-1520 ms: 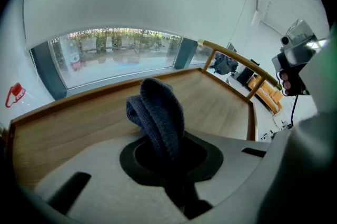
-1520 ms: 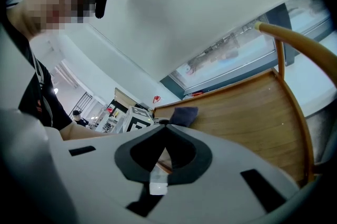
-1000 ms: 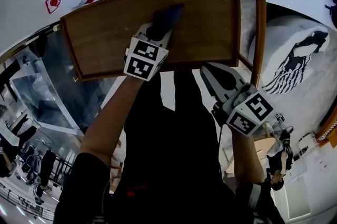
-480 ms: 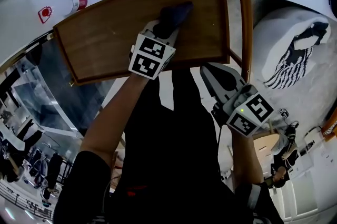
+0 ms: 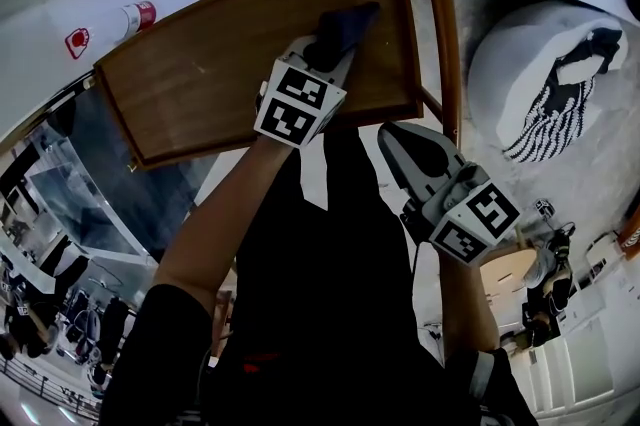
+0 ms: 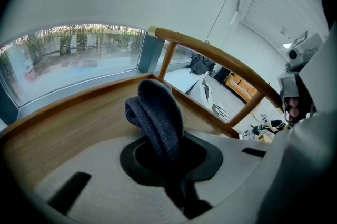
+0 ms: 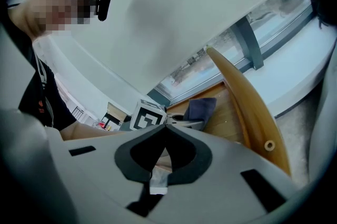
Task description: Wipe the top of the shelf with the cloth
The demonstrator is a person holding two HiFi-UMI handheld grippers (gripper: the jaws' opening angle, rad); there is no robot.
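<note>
The left claw is pinching a dark blue-grey knitted cloth between its closed jaws. The cloth is bunching into thick folds and reaching out ahead of the jaw tips, its far end pressing down on the brown wooden shelf top. A curved wooden rail on slim posts is arching past the shelf's right edge. Behind the shelf, a wide window is showing trees outside.

Three close views sharing the shelf
</note>
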